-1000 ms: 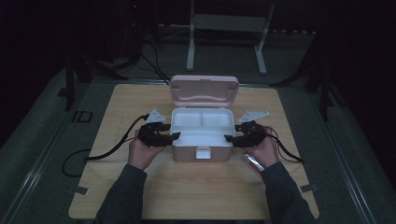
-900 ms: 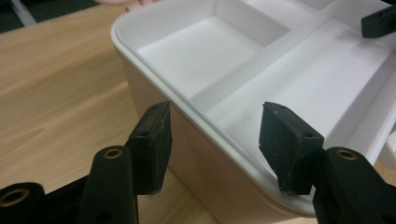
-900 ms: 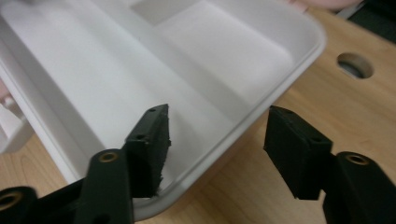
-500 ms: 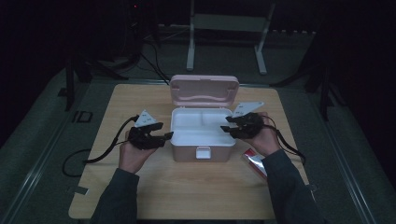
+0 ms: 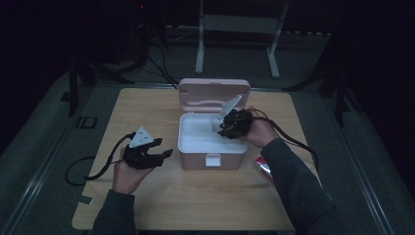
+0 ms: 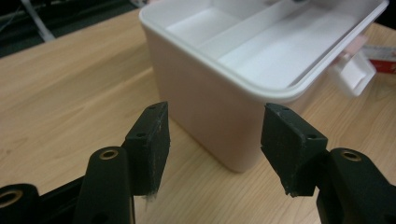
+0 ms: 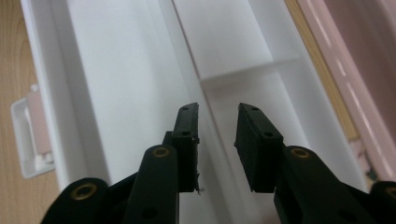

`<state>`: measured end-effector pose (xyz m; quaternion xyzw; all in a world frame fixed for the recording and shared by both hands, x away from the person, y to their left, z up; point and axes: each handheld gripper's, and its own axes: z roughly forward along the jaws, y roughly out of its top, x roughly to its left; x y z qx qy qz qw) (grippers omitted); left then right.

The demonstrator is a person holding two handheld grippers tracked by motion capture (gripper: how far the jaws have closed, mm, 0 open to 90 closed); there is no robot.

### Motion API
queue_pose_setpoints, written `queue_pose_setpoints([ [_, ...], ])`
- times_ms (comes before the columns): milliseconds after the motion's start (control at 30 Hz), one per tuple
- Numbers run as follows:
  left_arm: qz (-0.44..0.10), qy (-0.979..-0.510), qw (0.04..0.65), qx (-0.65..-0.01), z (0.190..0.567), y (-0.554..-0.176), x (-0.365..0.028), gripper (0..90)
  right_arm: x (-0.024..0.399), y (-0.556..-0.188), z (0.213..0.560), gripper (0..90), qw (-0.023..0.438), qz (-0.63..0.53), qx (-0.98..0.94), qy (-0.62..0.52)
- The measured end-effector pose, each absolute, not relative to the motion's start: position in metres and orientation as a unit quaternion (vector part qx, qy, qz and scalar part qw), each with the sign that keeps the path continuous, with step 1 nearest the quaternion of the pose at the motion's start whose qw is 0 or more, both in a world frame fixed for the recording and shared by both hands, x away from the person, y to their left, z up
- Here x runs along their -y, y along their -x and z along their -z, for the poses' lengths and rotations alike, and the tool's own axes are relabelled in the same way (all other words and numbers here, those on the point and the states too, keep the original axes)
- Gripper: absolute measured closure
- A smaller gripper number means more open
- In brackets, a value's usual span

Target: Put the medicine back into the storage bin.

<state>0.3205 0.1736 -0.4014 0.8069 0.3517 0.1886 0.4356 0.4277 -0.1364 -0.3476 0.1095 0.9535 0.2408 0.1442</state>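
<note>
The pink box [image 5: 210,142] is sitting in the middle of the wooden counter [image 5: 161,196] with its lid [image 5: 214,93] standing open at the back and its white inner tray [image 5: 200,137] exposed. The tray looks empty in its visible compartments. The right gripper [image 5: 230,125] is hovering over the tray's right side, and its jaws have just been closing; in the right gripper view they are standing narrowly apart above the tray's long divider [image 7: 187,60], with nothing visibly pinched between them. The left gripper [image 5: 159,155] is hanging just left of the box, apart from it, its jaws spread wide and holding nothing, with the box's near corner [image 6: 224,135] ahead of them. A small red packet [image 5: 265,167] is lying on the counter to the right of the box. Judging from this, the opening of the box is done, while lifting out the tray or filling it is not yet done.
</note>
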Motion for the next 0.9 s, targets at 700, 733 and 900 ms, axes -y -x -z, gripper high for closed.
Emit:
queue_pose_setpoints([
  [700, -0.184, -0.816, 0.425, -0.346, 0.409, -0.322, -0.174, 42.2, 0.07, -0.454, 0.348, 84.6, 0.071, -0.024, -0.997, 0.006],
  [733, -0.184, -0.817, 0.424, -0.345, 0.409, -0.322, -0.174, 42.2, 0.068, -0.455, 0.349, 84.6, 0.067, -0.017, -0.998, 0.007],
  [900, -0.184, -0.816, 0.427, -0.343, 0.408, -0.321, -0.175, 42.2, 0.06, -0.46, 0.355, 84.8, 0.044, 0.011, -0.999, 0.005],
])
